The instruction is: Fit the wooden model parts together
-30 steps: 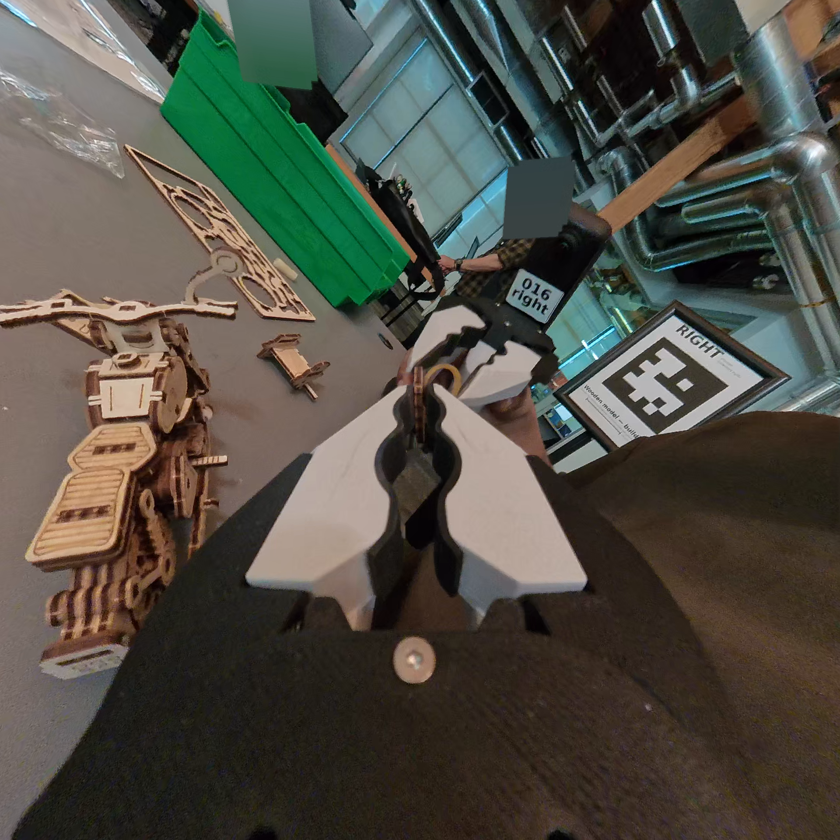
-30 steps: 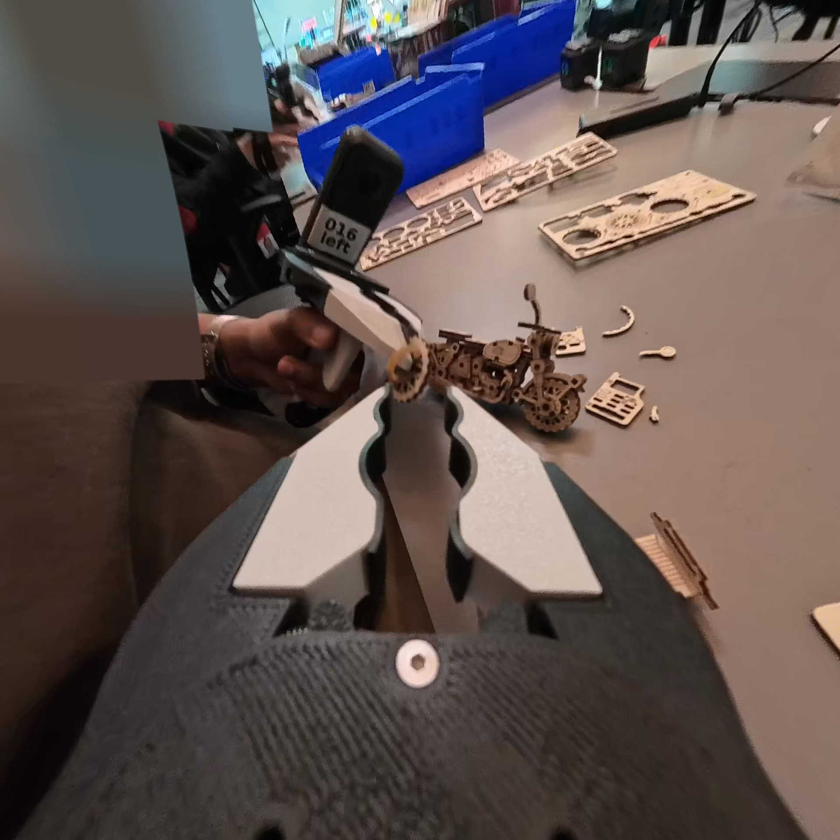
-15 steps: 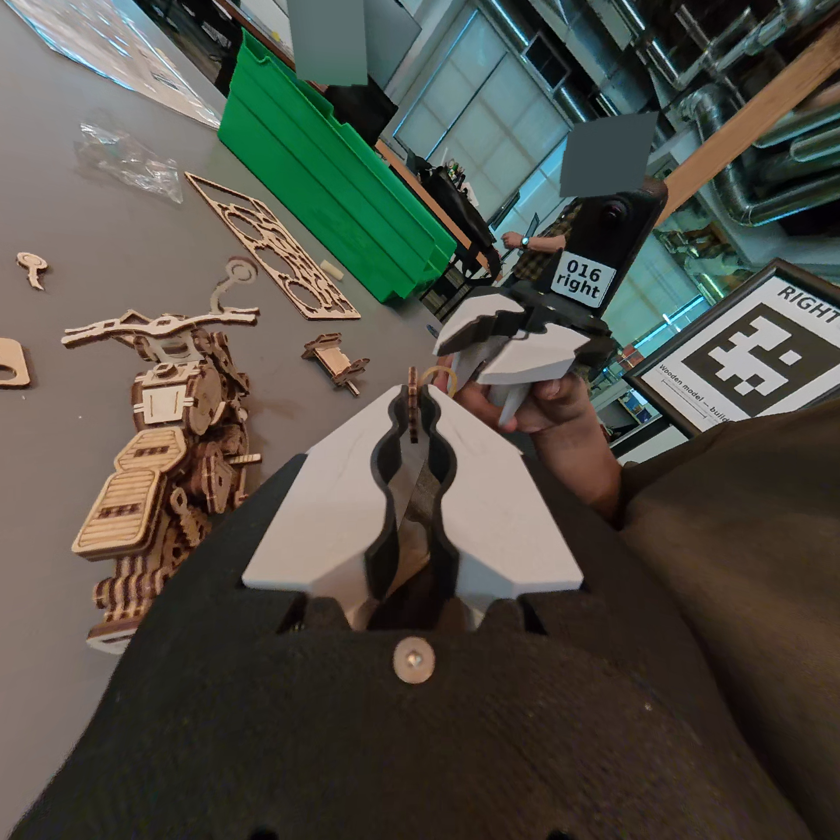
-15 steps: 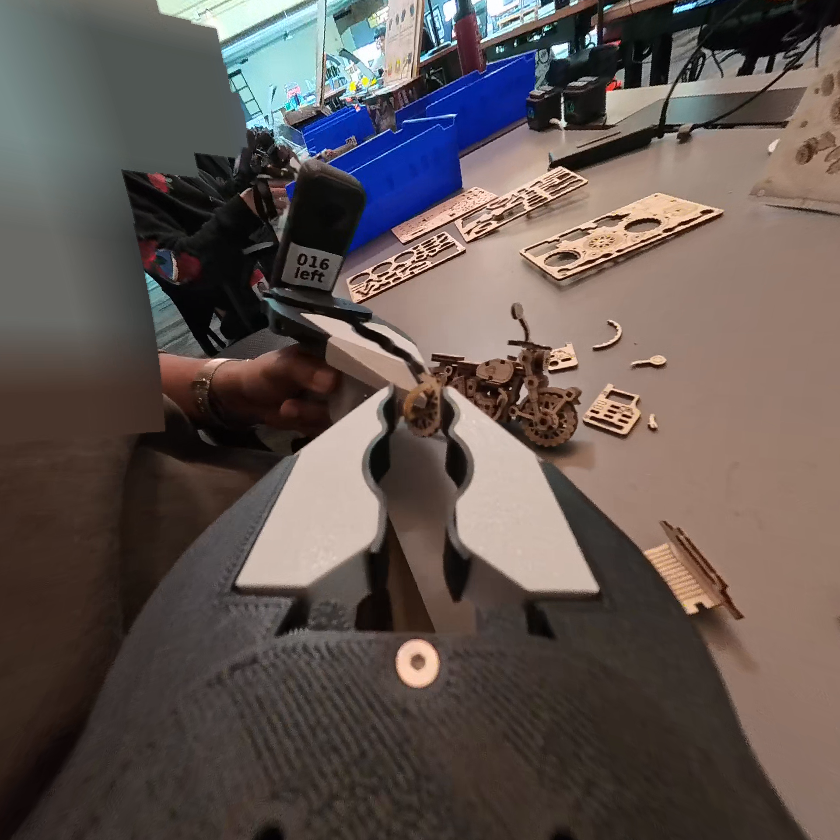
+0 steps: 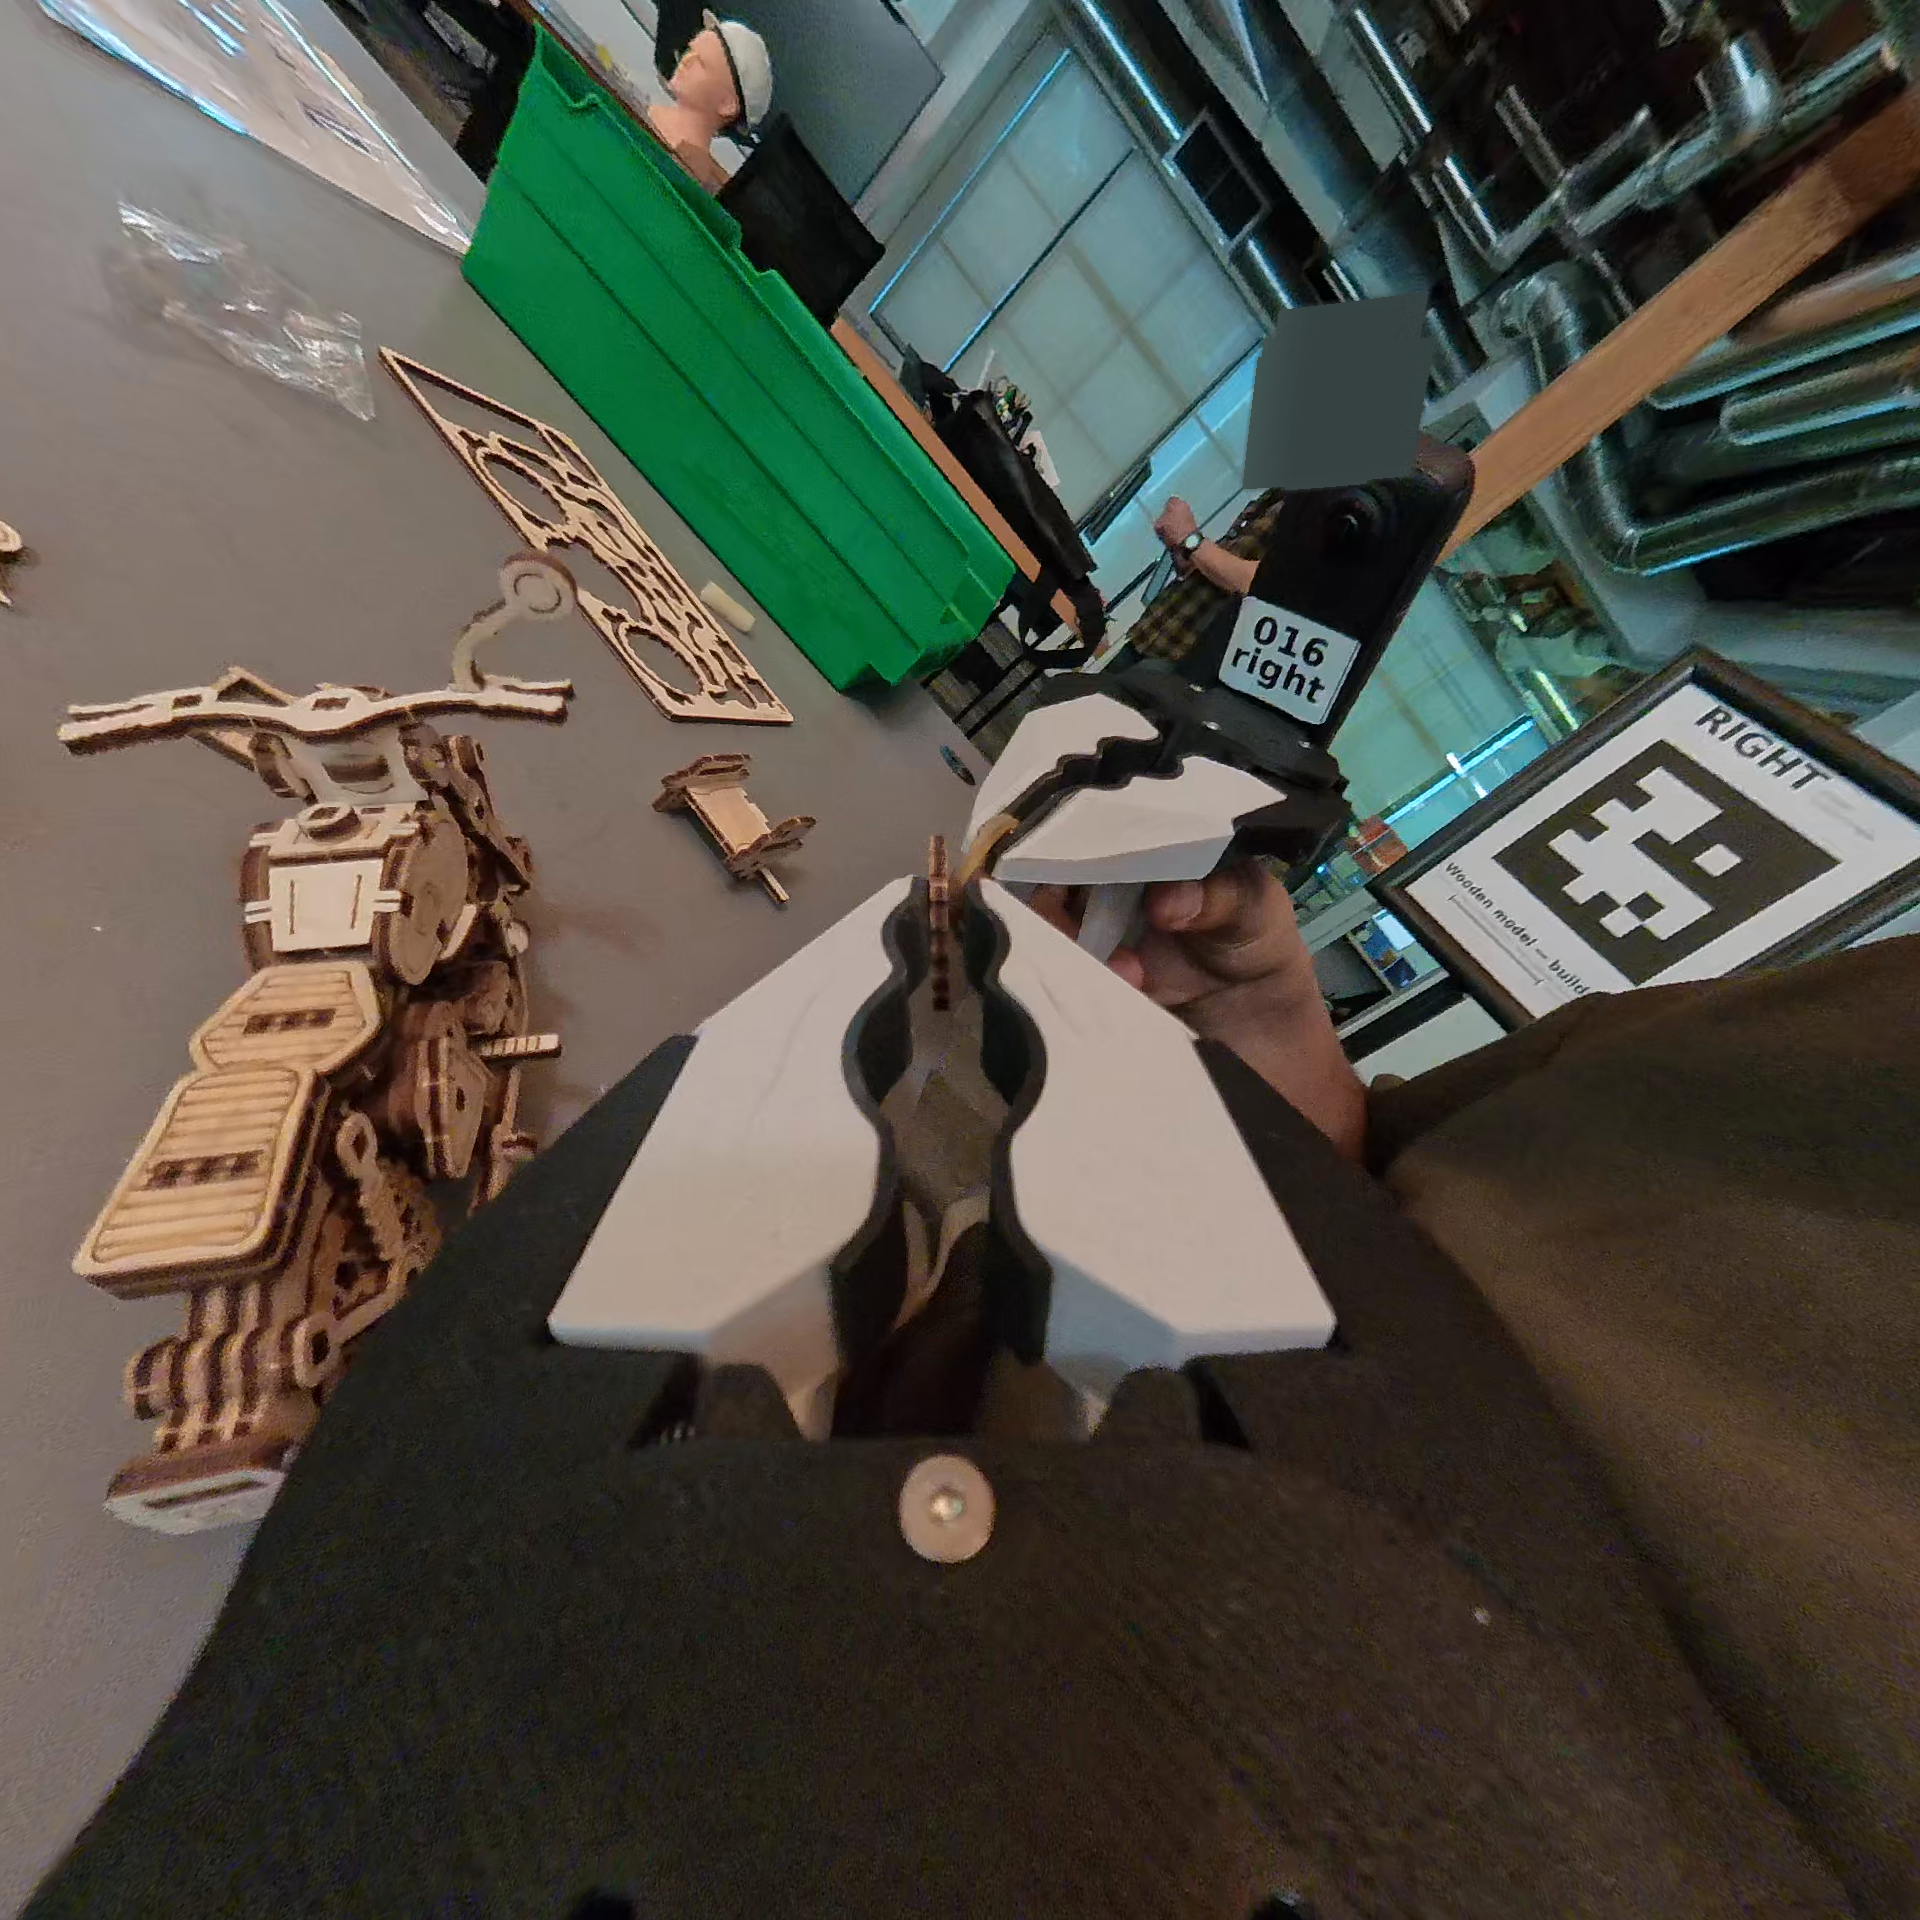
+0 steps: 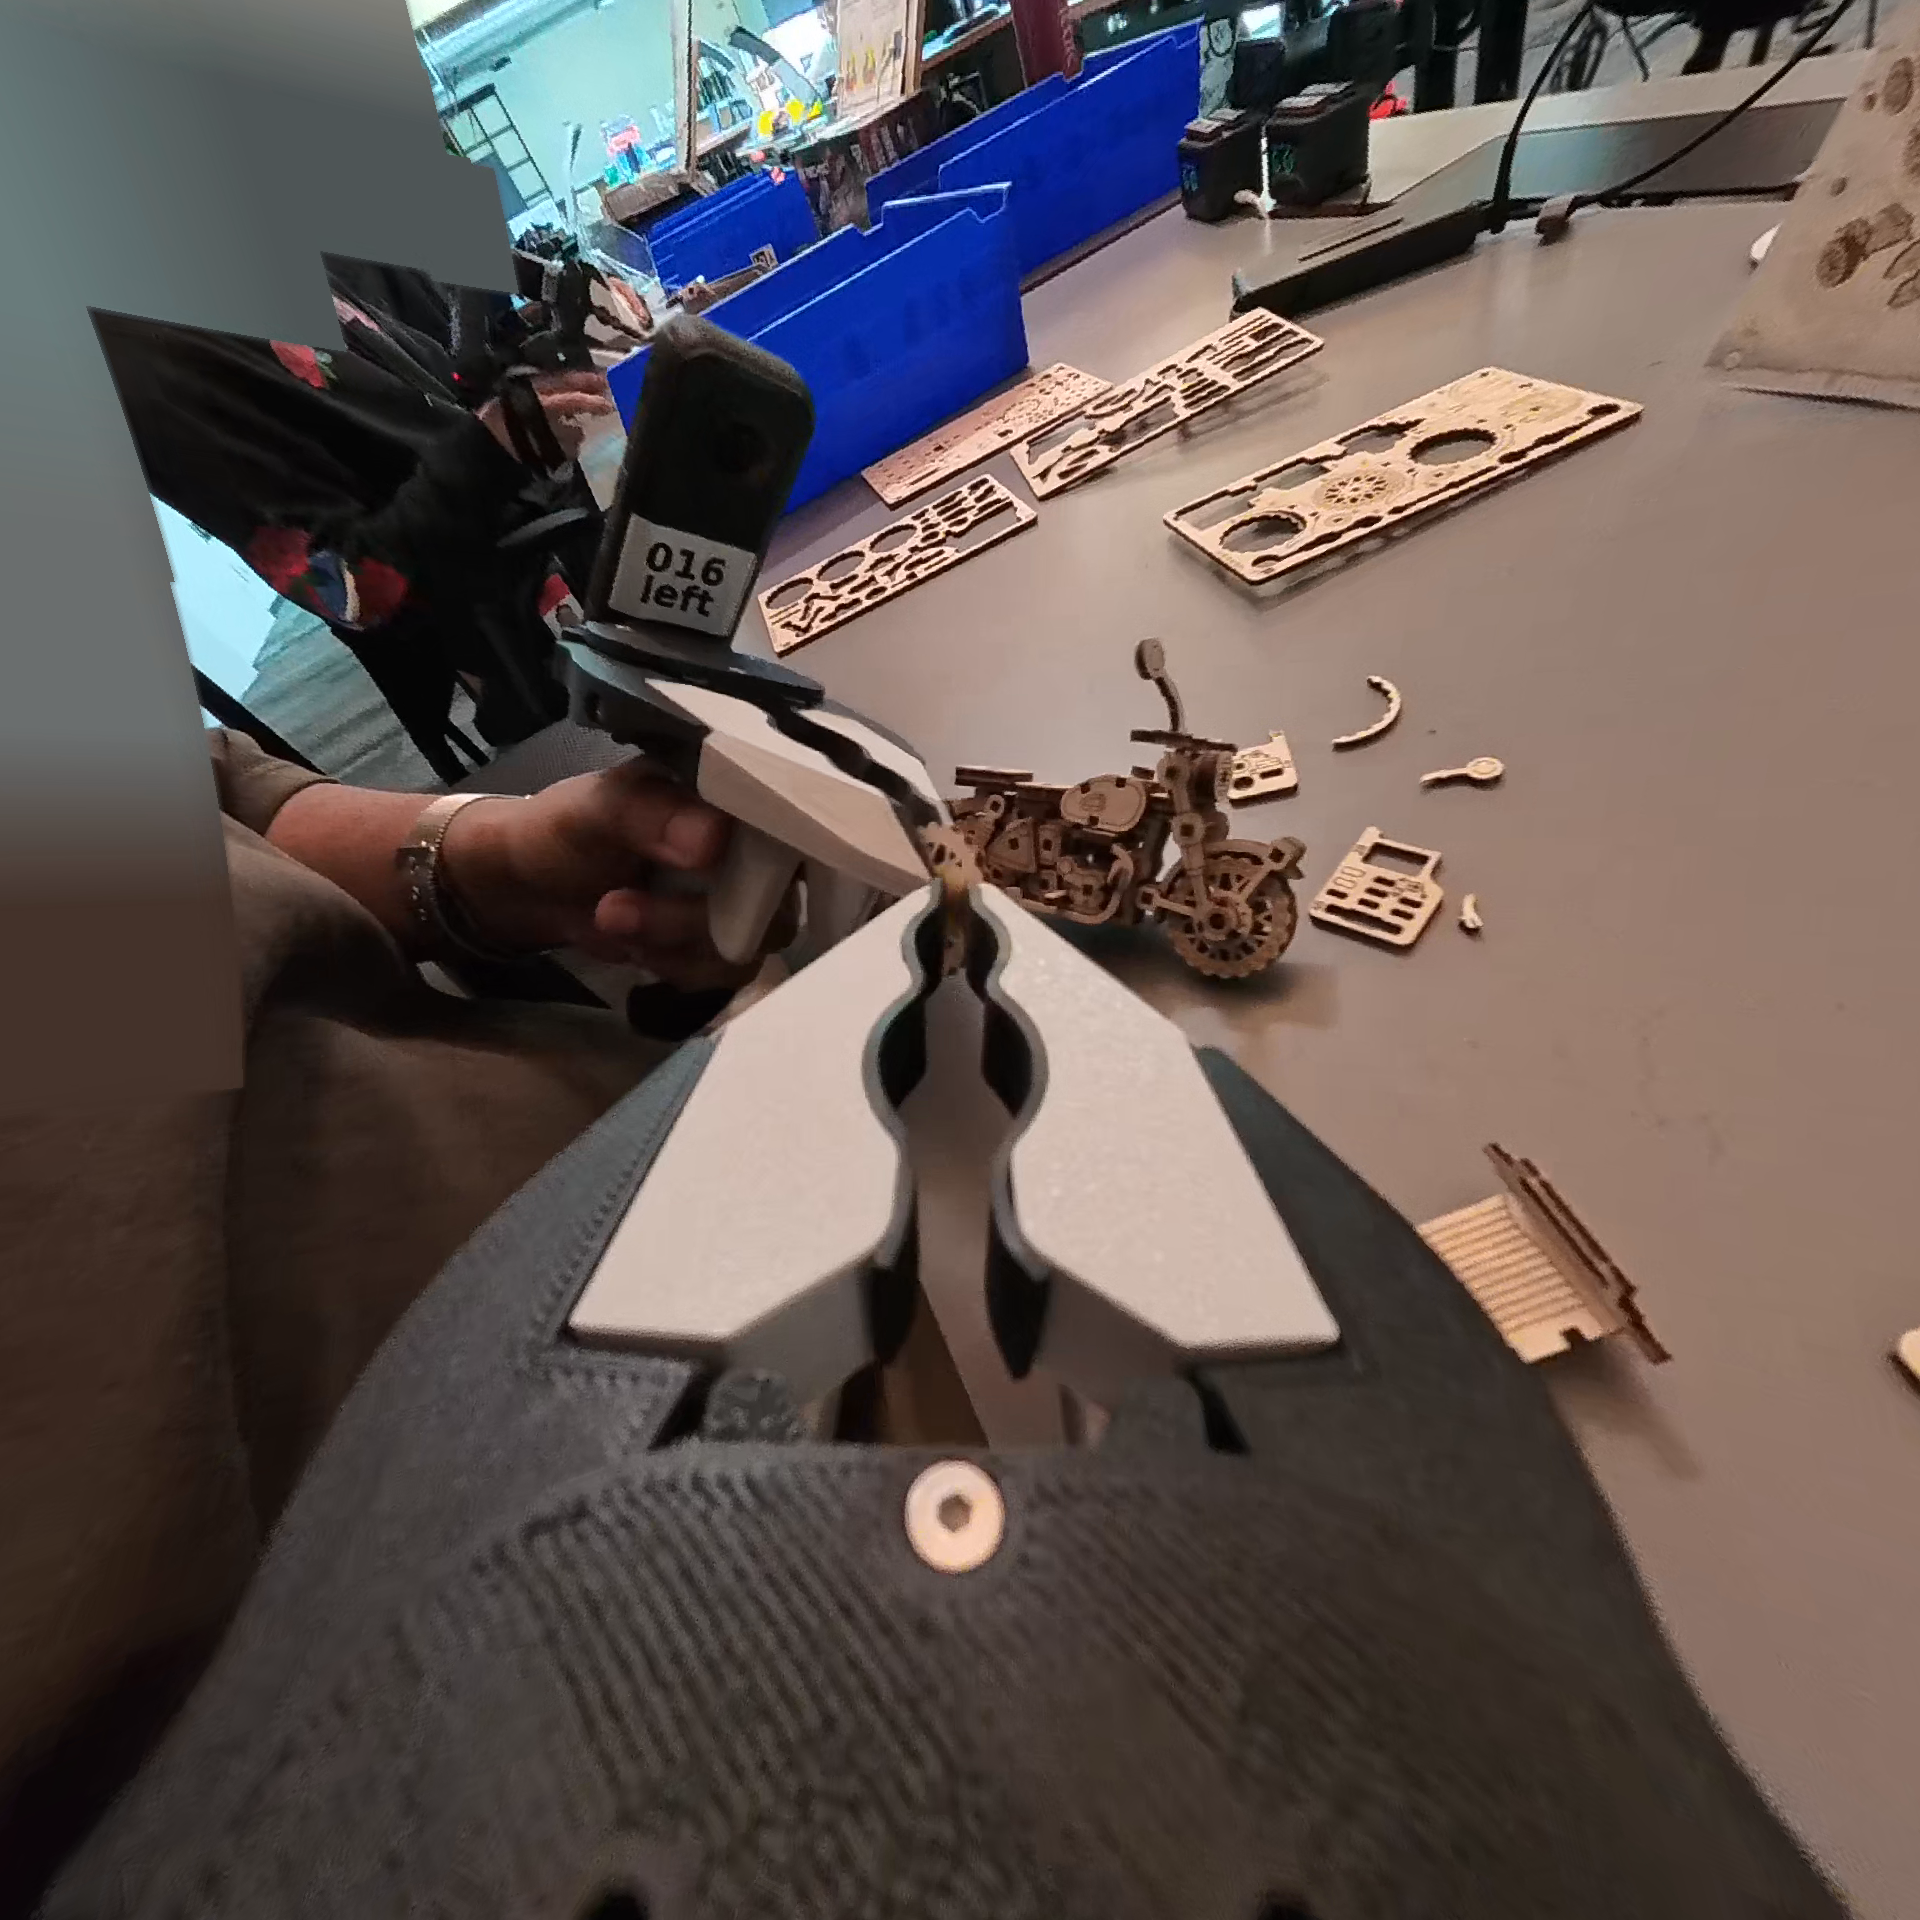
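L gripper (image 5: pixel 943 914) clamped on gear (image 5: pixel 938 940) edge-on at tips | R gripper (image 6: pixel 951 914) pinching ring (image 5: pixel 975 844) – I judge both thin, light, brittle – grip rims only

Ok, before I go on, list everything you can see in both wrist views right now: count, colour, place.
Wooden motorcycle model: one, tan-brown, upright on the grey table.
Punched-out wooden part sheets: at least four, tan, flat at the table's far side.
Loose small wooden parts: several, tan, right of the motorcycle.
Ribbed wooden subassembly: one, pale, near table edge.
Blue bins: several, beyond the sheets.
Green bins: a stack, on the table's far side in the left wrist view.
Clear plastic bag: one, by the green bins.
Framed marker sign: one, black and white.
Wooden gear: one, tan, in the left gripper jaws.
Thin ring piece: one, yellowish, in the right gripper jaws, touching the gear.
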